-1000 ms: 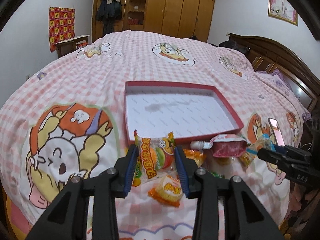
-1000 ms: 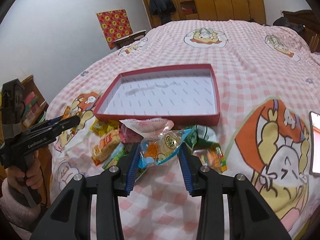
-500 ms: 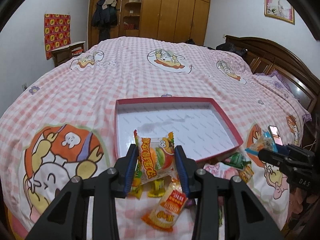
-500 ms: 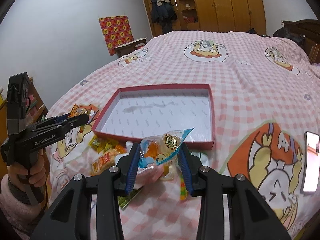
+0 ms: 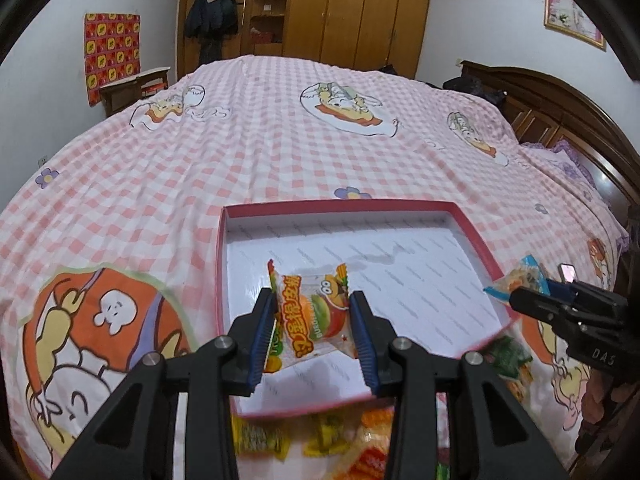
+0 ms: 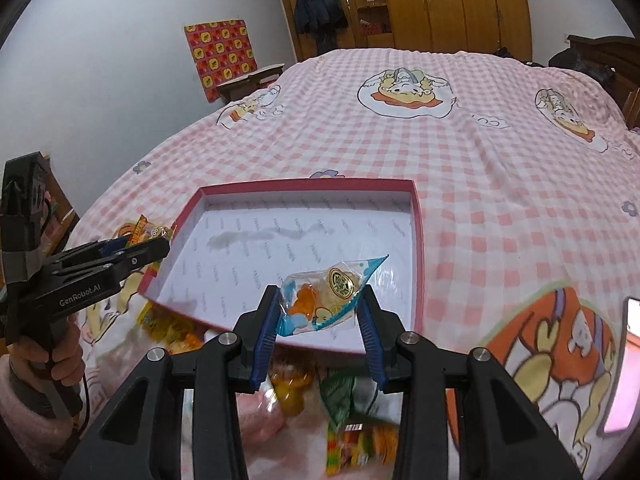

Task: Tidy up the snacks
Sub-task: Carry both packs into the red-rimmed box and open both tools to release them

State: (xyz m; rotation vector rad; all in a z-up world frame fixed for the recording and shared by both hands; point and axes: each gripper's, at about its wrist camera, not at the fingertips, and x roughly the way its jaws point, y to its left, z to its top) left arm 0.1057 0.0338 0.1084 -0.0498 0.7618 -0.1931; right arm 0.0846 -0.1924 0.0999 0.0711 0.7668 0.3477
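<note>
A shallow red-rimmed box with a white floor lies on the pink checked bed. My left gripper is shut on an orange burger-print snack packet, held over the box's near left part. In the right wrist view this gripper shows at the left with its packet. My right gripper is shut on a clear blue-edged candy packet, held over the box's near edge. It also shows at the right of the left wrist view, as the right gripper with the packet.
Several loose snack packets lie on the bed in front of the box. A phone lies at the right. A dark wooden headboard borders the bed; wardrobes stand at the back. A hand in a pink sleeve holds the left gripper.
Both grippers have carried their packets forward from above the snack pile to over the box's near edge. The pile now lies below and behind the fingers.
</note>
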